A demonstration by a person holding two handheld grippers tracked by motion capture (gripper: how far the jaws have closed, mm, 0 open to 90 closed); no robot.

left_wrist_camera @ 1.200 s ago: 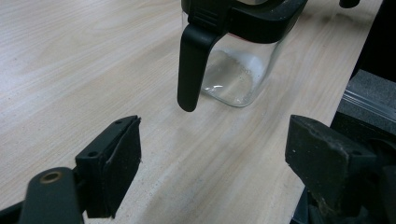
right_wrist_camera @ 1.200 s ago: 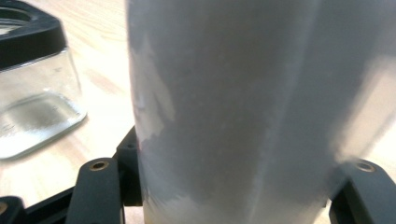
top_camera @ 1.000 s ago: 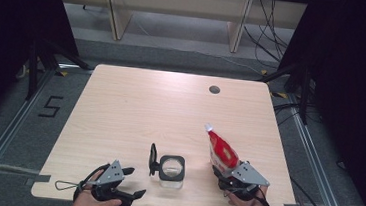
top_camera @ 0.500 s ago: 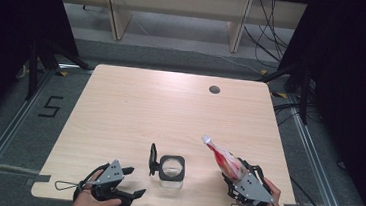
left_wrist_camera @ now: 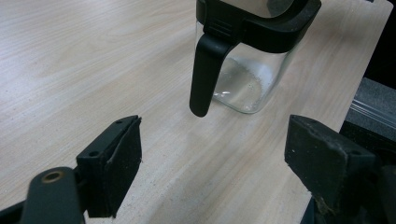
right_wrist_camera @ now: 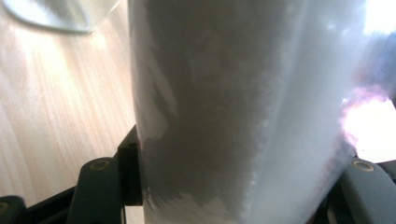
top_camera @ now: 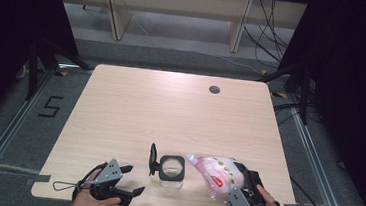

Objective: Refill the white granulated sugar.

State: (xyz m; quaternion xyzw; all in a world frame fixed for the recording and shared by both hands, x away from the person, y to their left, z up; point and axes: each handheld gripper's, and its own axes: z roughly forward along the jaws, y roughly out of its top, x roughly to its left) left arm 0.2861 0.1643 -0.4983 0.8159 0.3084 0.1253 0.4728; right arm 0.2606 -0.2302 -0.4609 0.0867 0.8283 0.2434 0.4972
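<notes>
your right tongs [top_camera: 227, 179] grip a soft white plastic pouch with red and pink print [top_camera: 213, 171]; it lies tilted, its narrow spout end pointing toward the clear square glass jar with a black lid rim and black handle [top_camera: 171, 169]. in the right gripper view the pouch [right_wrist_camera: 243, 112] stands between both jaws, pressed by them on either side, and a pale powdery fill shows through its film. the spout tip sits just beside the jar's rim at its right; whether they touch, i cannot tell. the jar stands upright on the light wooden desk [top_camera: 170, 112], near the front edge, between your two hands. your left tongs [top_camera: 129, 181] rest near the front left of the desk, jaws spread wide with nothing between them. in the left gripper view the jar [left_wrist_camera: 252, 70] stands close ahead, its handle [left_wrist_camera: 208, 70] hanging down toward the jaws. a thin white residue lies on the jar's floor.
</notes>
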